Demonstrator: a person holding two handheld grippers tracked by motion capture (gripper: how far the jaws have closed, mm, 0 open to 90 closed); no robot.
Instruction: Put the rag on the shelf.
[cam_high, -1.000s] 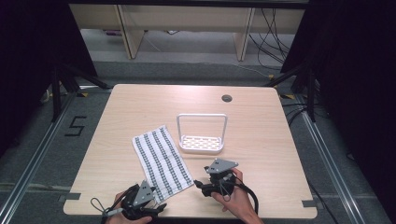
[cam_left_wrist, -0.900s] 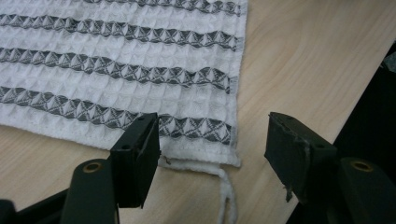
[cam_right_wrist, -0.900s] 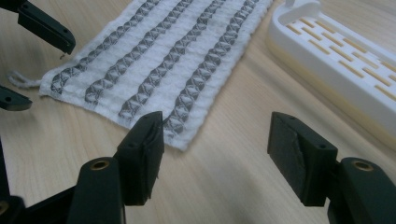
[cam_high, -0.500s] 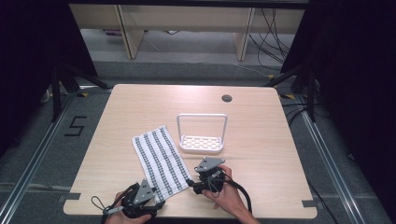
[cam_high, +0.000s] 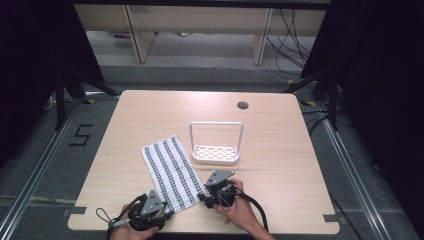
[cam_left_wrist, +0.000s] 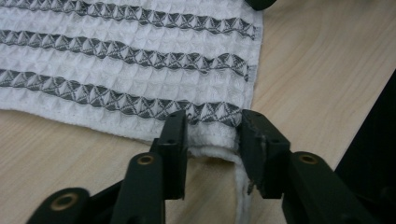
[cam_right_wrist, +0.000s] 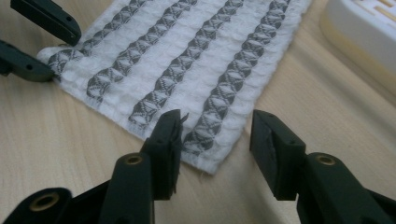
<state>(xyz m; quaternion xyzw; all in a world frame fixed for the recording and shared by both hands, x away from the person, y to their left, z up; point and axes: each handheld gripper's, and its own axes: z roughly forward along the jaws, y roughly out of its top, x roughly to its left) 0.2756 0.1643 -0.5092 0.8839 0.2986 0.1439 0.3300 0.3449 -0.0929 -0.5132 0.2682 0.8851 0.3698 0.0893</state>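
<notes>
A white waffle-weave towel (cam_high: 173, 172) lies flat on the pale wood-grain table (cam_high: 280, 130), its long side running at a slant. Dark grey stripes of small diamond shapes run along its length, and the cloth between them is a grid of little raised squares. Its hemmed edges look soft and slightly fuzzy.

Just beside the towel's far right edge stands a small white plastic rack (cam_high: 216, 145): a slotted oblong base with a thin rounded frame rising over it like a handle. Well beyond the towel, near the table's far edge, is a round dark grommet hole (cam_high: 243, 105).

The left gripper (cam_left_wrist: 212, 149) sits at the towel's near left corner. Its black jaws stand a narrow way apart, with the corner's folded hem lying between them; they straddle it without pinching.

The right gripper (cam_right_wrist: 215, 149) is at the towel's near right corner, jaws spread wide. One jaw rests over the striped edge, and the other stands over bare wood just off the cloth. The person's right hand (cam_high: 239, 212) wraps the gripper body, with a black cable (cam_high: 257, 210) looping back from it.
</notes>
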